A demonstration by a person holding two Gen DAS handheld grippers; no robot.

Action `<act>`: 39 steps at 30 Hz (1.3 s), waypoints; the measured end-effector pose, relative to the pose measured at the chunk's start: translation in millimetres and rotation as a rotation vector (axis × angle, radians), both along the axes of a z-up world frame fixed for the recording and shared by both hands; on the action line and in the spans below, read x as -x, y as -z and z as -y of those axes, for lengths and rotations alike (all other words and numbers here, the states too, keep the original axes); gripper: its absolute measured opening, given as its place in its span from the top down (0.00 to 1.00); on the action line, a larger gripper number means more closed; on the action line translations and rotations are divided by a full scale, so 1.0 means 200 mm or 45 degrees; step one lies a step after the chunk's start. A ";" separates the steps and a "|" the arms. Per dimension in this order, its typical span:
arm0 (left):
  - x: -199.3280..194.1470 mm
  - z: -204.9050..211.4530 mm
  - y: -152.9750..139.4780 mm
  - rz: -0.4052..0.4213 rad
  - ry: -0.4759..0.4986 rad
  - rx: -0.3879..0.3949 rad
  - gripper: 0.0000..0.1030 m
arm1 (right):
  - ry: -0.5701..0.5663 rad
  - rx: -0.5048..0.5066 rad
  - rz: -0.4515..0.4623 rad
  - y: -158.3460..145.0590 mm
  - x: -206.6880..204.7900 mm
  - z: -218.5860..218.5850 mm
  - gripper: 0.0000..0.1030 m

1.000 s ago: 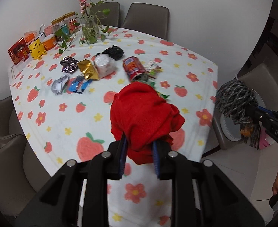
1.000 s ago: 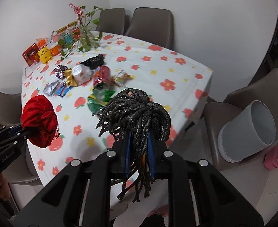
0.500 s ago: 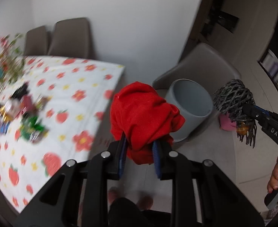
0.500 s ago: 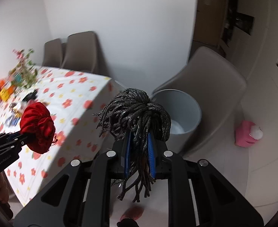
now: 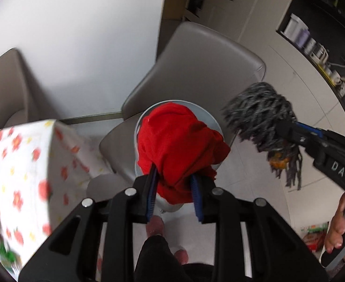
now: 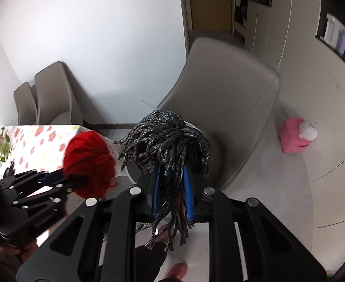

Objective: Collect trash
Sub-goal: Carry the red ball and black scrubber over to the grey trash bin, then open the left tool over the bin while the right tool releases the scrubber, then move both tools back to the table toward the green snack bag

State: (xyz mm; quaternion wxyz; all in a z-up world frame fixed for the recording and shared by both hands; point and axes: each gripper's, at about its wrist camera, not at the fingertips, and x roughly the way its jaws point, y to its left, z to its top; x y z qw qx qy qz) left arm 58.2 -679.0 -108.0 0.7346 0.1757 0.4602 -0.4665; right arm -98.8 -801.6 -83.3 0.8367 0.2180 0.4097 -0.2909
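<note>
grey chair [image 6: 231,98], flowered tablecloth [image 5: 15,164], pink toy [image 6: 294,138]

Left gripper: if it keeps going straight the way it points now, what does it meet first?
Probably the grey bin. The left gripper, jaws opening around the red cloth, points down at the bin's mouth, which stands on the grey chair. How far above it is unclear.

A home dining room: padded grey chairs [image 6: 221,89] ring a table under a strawberry-print cloth [image 5: 19,164], a wooden door [image 6: 210,4] beyond.
</note>
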 end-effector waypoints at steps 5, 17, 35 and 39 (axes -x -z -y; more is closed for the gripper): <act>-0.07 0.20 0.07 -0.040 0.064 -0.035 0.66 | 0.020 -0.037 -0.018 0.10 -0.14 0.15 0.60; -0.15 0.21 0.13 -0.065 -0.114 -0.115 0.52 | -0.167 -0.100 -0.084 0.21 -0.35 0.28 0.44; 0.08 -0.69 -0.15 0.073 -1.045 -0.080 0.38 | -1.032 0.060 0.018 -0.04 -0.54 -0.38 0.44; 0.17 -0.97 -0.17 0.075 -1.279 -0.097 0.35 | -1.217 0.061 0.043 -0.08 -0.58 -0.61 0.44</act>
